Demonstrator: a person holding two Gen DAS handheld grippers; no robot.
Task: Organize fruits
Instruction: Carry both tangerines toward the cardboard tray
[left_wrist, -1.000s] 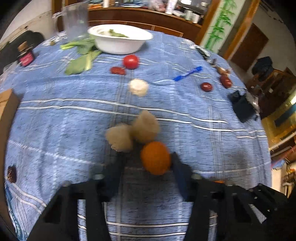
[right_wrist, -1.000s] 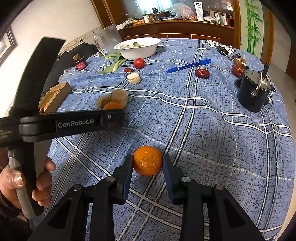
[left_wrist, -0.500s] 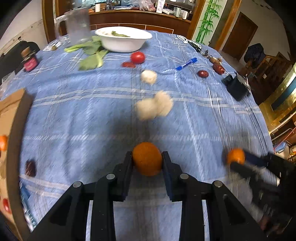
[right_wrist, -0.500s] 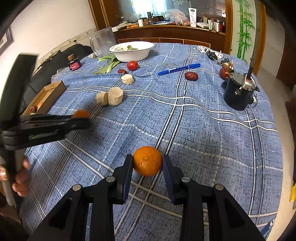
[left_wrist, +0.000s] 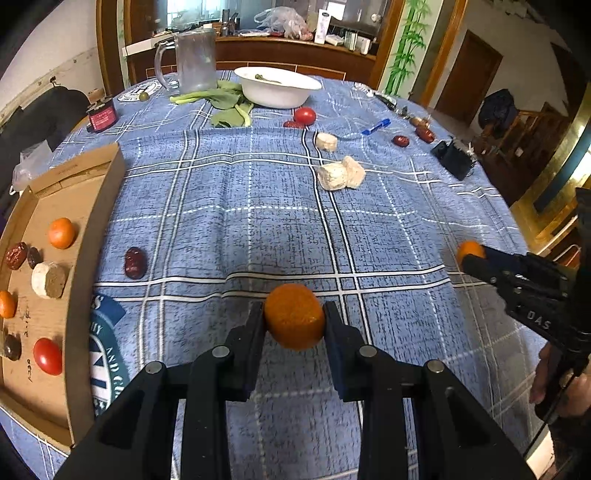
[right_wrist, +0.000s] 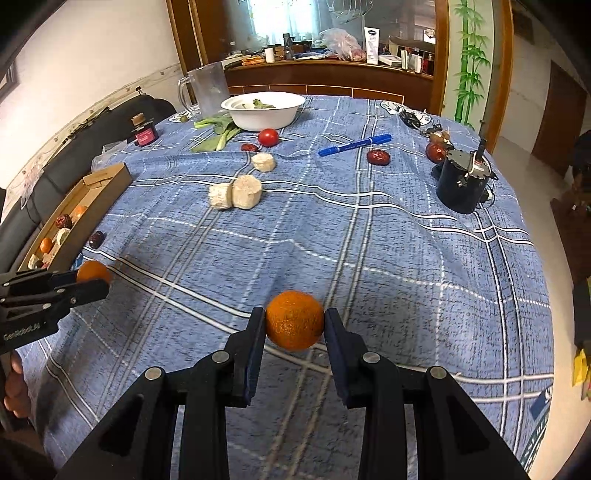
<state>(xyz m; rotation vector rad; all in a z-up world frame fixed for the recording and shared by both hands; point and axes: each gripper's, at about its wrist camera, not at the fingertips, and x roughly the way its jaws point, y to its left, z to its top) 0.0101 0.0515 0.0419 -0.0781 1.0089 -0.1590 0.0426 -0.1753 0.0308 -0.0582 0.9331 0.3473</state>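
A round orange mandarin (left_wrist: 294, 316) is clamped between the two black fingers of the left gripper (left_wrist: 294, 325) and is held above the blue checked tablecloth (left_wrist: 236, 221). A second round orange mandarin (right_wrist: 294, 319) is likewise pinched between the fingers of the right gripper (right_wrist: 294, 325), above the near part of the same cloth. In the left wrist view, a shallow brown cardboard tray (left_wrist: 79, 206) is seen at the left edge of the table; inside it lie a small orange mandarin (left_wrist: 61, 232), a wrinkled dark red date (left_wrist: 15, 255), a pale cylindrical root slice (left_wrist: 48, 280) and a red cherry tomato (left_wrist: 47, 356). Another dark red date (left_wrist: 135, 262) is seen on the cloth just beside the tray's long wall. Two pale root chunks (right_wrist: 236, 194) are shown touching one another near the table's middle. Farther back, a white bowl (right_wrist: 263, 109) is seen with a red tomato (right_wrist: 268, 137) close in front of it, green leafy stalks (right_wrist: 218, 134) at its side and a clear glass mug (right_wrist: 207, 90) behind. A blue marker pen (right_wrist: 354, 144) and a black cylindrical motor (right_wrist: 463, 184) are shown towards the right.
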